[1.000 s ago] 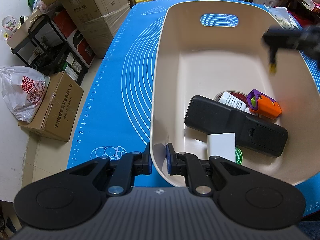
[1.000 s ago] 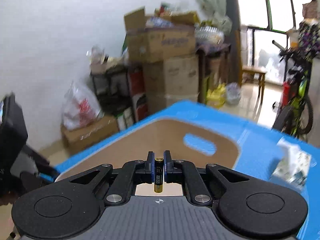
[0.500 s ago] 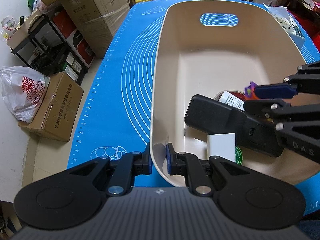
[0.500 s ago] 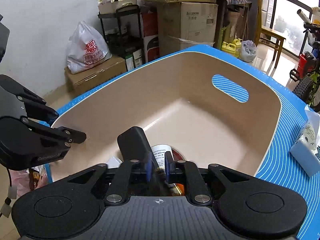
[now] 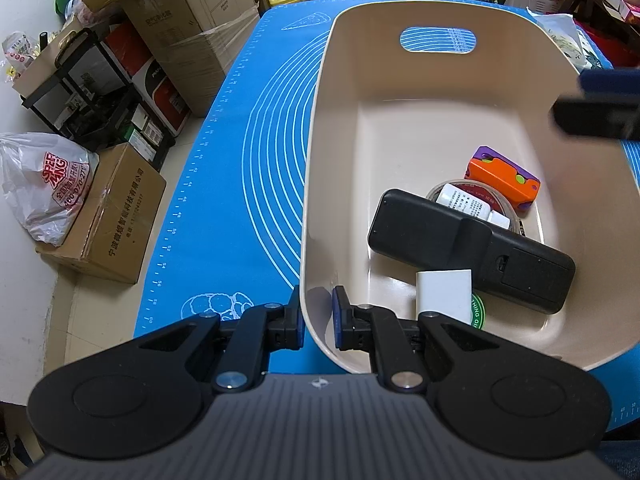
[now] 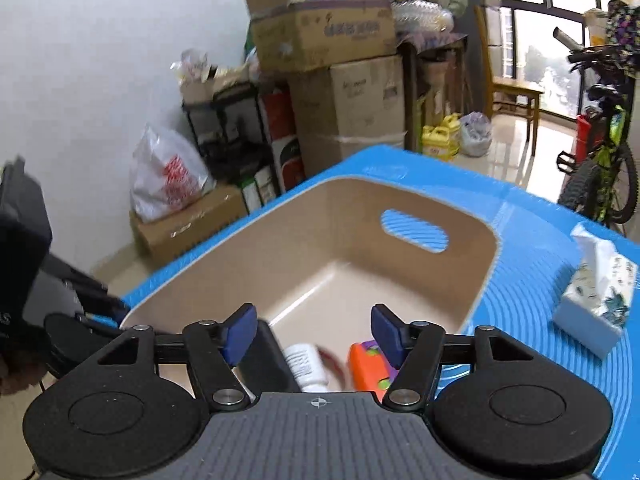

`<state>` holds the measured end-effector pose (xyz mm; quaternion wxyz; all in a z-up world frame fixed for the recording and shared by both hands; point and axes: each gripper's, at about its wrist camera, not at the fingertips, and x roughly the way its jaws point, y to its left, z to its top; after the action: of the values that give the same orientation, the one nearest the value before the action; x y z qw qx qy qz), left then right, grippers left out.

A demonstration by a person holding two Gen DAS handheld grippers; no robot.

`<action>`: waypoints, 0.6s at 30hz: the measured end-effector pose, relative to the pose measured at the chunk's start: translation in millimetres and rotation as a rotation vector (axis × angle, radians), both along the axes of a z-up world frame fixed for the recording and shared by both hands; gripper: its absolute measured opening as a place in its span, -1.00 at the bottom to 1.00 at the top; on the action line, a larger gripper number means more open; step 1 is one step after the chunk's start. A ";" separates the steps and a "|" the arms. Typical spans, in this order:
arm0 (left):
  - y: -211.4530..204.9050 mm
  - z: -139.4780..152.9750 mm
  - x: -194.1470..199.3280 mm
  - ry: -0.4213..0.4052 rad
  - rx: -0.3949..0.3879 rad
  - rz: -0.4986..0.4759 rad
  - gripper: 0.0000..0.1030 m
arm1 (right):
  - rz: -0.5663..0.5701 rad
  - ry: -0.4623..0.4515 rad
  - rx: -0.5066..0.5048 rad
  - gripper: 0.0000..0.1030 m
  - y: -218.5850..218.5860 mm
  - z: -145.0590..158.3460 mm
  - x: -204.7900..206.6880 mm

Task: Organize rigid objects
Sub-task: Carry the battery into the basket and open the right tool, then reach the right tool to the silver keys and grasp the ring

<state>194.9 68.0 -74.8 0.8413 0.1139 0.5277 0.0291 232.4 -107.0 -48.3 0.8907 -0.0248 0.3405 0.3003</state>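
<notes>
A beige plastic basin [image 5: 436,80] stands on the blue mat. In it lie a black remote [image 5: 468,250], an orange and purple toy [image 5: 502,178], a white bottle [image 5: 466,202] on a tape roll, and a white block [image 5: 444,290]. My left gripper [image 5: 317,322] is shut on the basin's near rim. My right gripper [image 6: 314,334] is open and empty above the basin [image 6: 360,240], over the white bottle [image 6: 306,366] and orange toy [image 6: 368,364]. It shows blurred at the right edge of the left wrist view [image 5: 600,108]. The battery is out of sight.
A tissue pack [image 6: 596,300] lies on the blue mat [image 5: 240,184] to the right of the basin. Cardboard boxes [image 5: 108,216], a plastic bag [image 5: 44,184] and a black rack stand on the floor to the left. A bicycle [image 6: 600,168] stands at the back right.
My right gripper went down into the basin with the battery, opened, and has risen out empty. The left gripper has kept its hold on the rim.
</notes>
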 end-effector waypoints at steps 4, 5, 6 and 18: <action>-0.3 -1.0 0.0 0.001 0.000 0.001 -0.71 | -0.061 -0.018 0.039 0.38 -22.0 9.3 4.8; -0.6 -1.8 0.1 0.005 0.001 0.001 -0.71 | -0.078 -0.029 0.042 0.39 -29.0 11.0 5.5; -1.2 -2.8 0.0 0.007 0.002 -0.001 -0.71 | -0.091 -0.035 0.040 0.44 -32.8 12.3 7.1; -2.3 -1.6 -1.1 0.008 0.004 -0.002 -0.72 | -0.384 0.110 0.009 0.53 -122.2 -51.3 48.0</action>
<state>193.9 65.7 -76.4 0.8389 0.1161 0.5310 0.0290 280.4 -229.2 -99.6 0.9117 0.0610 0.3860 0.1271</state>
